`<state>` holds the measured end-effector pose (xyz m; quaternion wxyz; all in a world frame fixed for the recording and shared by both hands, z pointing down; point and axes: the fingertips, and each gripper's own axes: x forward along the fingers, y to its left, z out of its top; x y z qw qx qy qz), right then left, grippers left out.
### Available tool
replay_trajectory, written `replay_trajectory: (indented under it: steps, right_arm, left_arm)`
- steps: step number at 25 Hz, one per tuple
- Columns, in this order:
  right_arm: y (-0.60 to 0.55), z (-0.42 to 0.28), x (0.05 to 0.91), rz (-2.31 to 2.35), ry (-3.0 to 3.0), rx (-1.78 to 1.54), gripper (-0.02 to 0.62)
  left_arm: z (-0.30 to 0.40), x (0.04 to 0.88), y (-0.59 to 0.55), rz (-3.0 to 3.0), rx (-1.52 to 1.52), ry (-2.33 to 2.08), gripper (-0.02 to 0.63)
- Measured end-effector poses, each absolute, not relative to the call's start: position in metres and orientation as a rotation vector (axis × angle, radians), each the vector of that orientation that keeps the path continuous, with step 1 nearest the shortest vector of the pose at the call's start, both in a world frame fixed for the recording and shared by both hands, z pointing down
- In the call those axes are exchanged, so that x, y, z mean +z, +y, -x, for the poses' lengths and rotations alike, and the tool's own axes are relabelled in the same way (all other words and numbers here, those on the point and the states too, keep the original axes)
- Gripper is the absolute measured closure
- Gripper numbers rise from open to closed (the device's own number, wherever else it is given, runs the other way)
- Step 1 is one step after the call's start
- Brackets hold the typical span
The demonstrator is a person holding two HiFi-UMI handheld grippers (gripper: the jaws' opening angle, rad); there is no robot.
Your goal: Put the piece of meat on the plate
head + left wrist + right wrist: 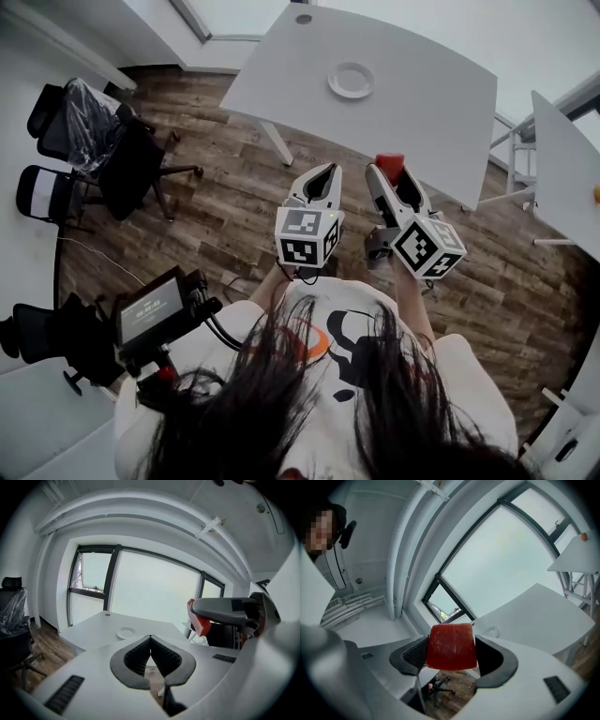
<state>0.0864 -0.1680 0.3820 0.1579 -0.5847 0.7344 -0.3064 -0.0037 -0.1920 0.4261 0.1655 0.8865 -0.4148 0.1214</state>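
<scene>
A red slab of meat (451, 647) sits between the pads of my right gripper (453, 654), which is shut on it. In the head view the meat (390, 162) shows at the tip of the right gripper (387, 176), held in the air short of the white table (422, 84). A small white plate (352, 80) lies on that table, well ahead of both grippers. The plate (125, 633) is also visible in the left gripper view. My left gripper (324, 172) hovers beside the right one, shut with nothing in it, its pads touching at the tips (150, 638).
Black office chairs (112, 150) stand on the wood floor to the left. A second white table (562, 178) stands to the right with a small orange thing (596, 194) on it. A device with a screen (150, 314) hangs at the person's left side.
</scene>
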Motion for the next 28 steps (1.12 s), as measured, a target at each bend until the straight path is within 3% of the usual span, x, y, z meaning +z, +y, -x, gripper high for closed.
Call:
replay_trajectory:
  steps: [11, 28]
  right_arm:
    - [-0.279, -0.078, 0.388, 1.742, 2.011, -0.899, 0.281]
    - [-0.343, -0.092, 0.398, 1.706, 1.984, -0.974, 0.281]
  left_arm:
    - [0.030, 0.441, -0.300, -2.502, 0.357, -1.113, 0.601]
    - [0.017, 0.458, -0.347, -2.462, 0.379, -1.085, 0.601]
